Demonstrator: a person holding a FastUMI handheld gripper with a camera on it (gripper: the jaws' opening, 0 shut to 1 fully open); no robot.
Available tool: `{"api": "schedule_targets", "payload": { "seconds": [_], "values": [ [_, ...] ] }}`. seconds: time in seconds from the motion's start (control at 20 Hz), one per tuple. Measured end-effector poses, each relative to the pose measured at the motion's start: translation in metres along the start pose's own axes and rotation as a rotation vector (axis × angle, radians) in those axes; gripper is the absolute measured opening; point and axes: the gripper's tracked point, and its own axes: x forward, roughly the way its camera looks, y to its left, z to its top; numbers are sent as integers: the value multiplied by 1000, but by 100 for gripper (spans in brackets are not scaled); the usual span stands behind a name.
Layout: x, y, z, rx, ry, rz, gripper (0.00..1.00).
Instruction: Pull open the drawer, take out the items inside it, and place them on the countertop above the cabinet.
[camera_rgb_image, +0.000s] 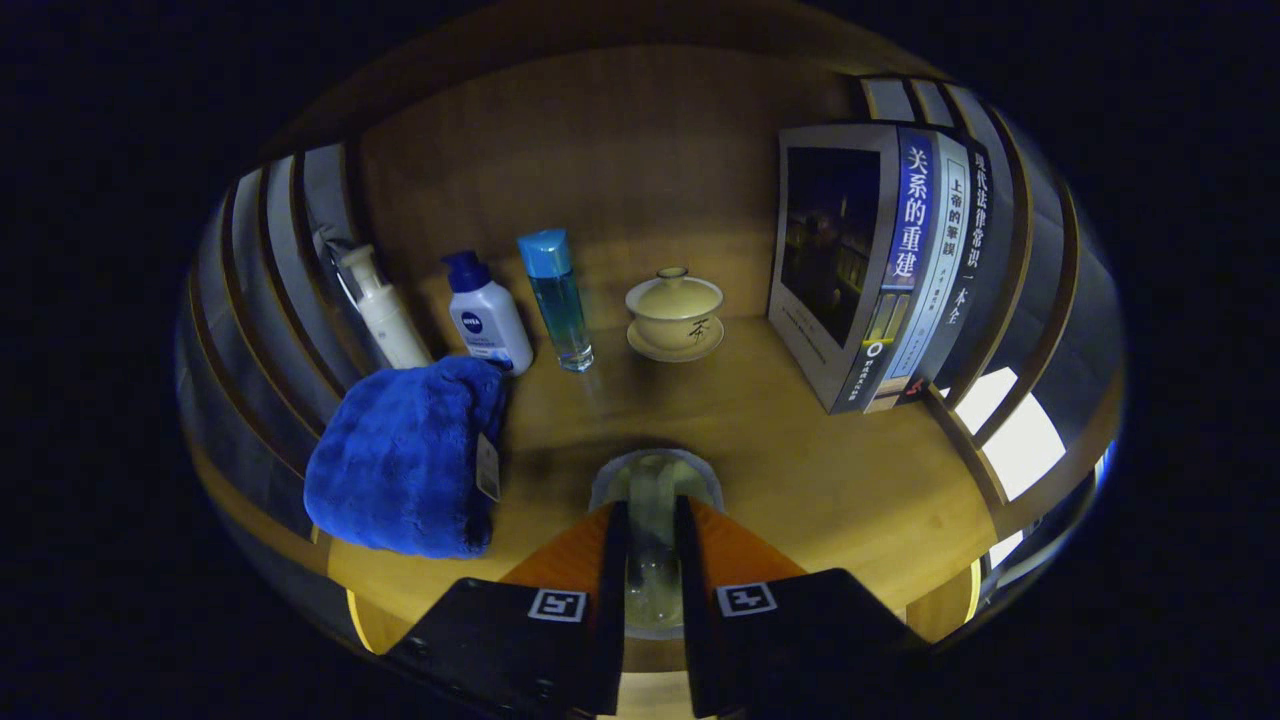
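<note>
A clear glass cup (655, 490) is held between the fingers of the gripper (650, 545), which are clenched on its sides, above the wooden countertop (800, 470); whether its base touches the wood cannot be told. Just beside it on the left a blue towel (405, 460) is heaped; beyond stand a pump bottle (385, 310), a white lotion bottle (488, 320), a blue-capped bottle (555, 300) and a lidded teacup (675, 315) (on its saucer), with books (880, 270) upright to the right. A tip or a drop is judged the risk, if the cup is released before it is seated; smooth glass may also slip in the grip.
</note>
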Motion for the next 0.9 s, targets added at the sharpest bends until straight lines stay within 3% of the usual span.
{"api": "schedule_targets", "payload": {
  "seconds": [0.15,0.3,0.5,0.7,0.9],
  "values": [
    [1,0,-3,-22,-9,2,40],
    [-11,1,-10,-31,-10,18,67],
    [-54,17,1,-53,-123,76,86],
    [-123,26,2,-107,-259,94,93],
    [-192,37,-19,-173,-389,118,93]
  ]
}}
